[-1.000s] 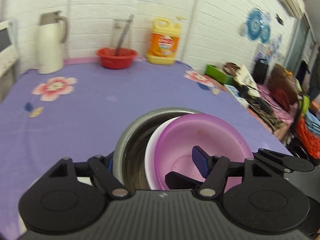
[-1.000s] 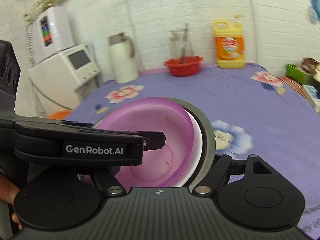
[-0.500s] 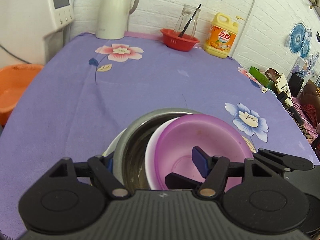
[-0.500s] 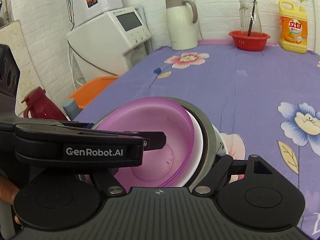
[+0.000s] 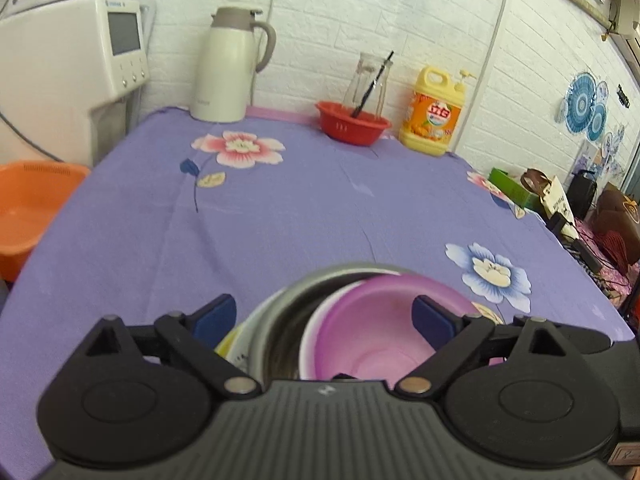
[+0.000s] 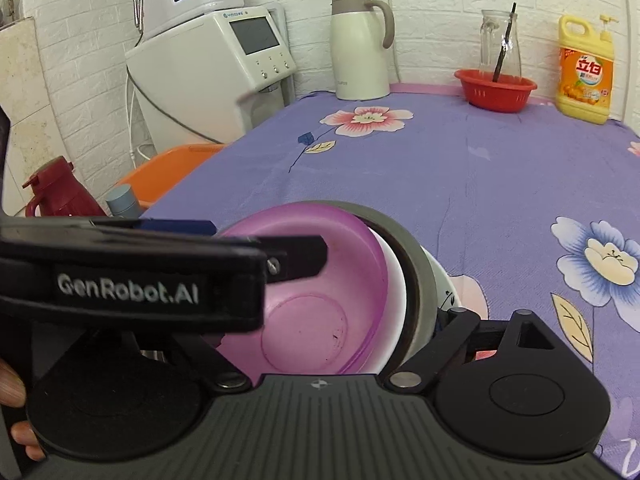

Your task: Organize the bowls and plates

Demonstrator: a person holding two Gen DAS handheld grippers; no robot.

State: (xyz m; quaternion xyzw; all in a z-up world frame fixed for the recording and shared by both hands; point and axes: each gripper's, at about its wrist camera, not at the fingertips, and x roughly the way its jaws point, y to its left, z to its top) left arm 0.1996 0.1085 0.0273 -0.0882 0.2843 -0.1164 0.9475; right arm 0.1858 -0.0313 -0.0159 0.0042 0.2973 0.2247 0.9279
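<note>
Left gripper (image 5: pixel 324 318) open over bowl stack (image 5: pixel 360 320)

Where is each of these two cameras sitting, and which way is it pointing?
Left wrist: rides on the left gripper, looking forward over the nested bowls, purple bowl innermost, toward the white thermos at the wall; its own open blue-padded fingers show.
Right wrist: rides on the right gripper, looking across the same purple bowl toward the white thermos; the left gripper crosses in from the left, and fingertips of a hand show.
Shared: bowl stack, thermos, red basket, yellow detergent bottle.
</note>
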